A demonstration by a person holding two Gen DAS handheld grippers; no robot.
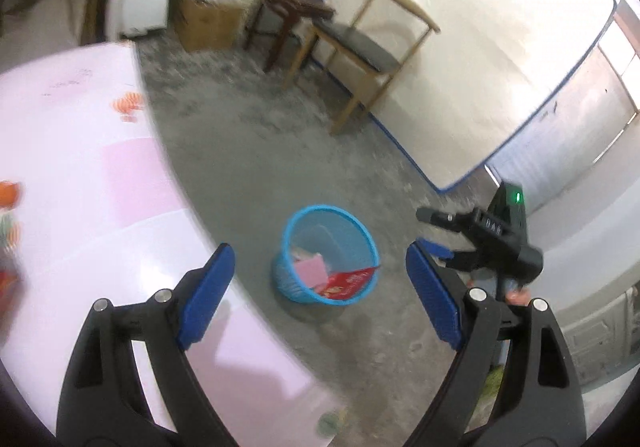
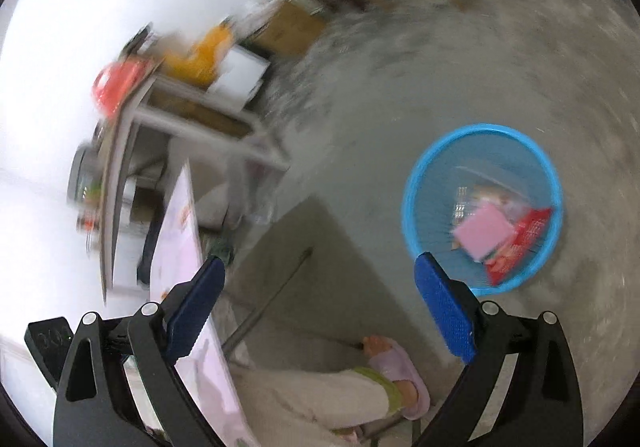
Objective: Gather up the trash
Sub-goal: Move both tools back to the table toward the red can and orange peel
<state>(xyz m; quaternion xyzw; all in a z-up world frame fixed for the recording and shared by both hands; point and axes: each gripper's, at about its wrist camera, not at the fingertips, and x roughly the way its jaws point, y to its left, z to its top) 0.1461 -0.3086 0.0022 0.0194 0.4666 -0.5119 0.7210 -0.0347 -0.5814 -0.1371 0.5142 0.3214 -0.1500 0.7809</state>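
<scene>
We see the left gripper (image 1: 320, 287) with its blue pads (image 1: 210, 291) spread wide and nothing between them; it hangs over the edge of a pink-clothed table (image 1: 80, 175), above bare concrete floor (image 1: 248, 151). The right gripper (image 2: 320, 311) is likewise released, its jaws apart and empty, touching nothing.

The trash sits in a blue mesh basket (image 1: 362, 235) on the floor, just beyond the table edge: a pink pad (image 1: 312, 267) and a red packet (image 1: 350, 283) lie inside, the packet poking up against the rim.

In the left wrist view we also see the right gripper's black body to one side of the basket, a wooden chair (image 1: 360, 51), a dark stool (image 1: 294, 15) and a cardboard box (image 1: 208, 21) by the far wall. The right wrist view, blurred, looks more steeply into the basket and shows the person's foot in a lilac slipper (image 2: 400, 375), a pale trouser leg (image 2: 312, 395) and the table's underside.
</scene>
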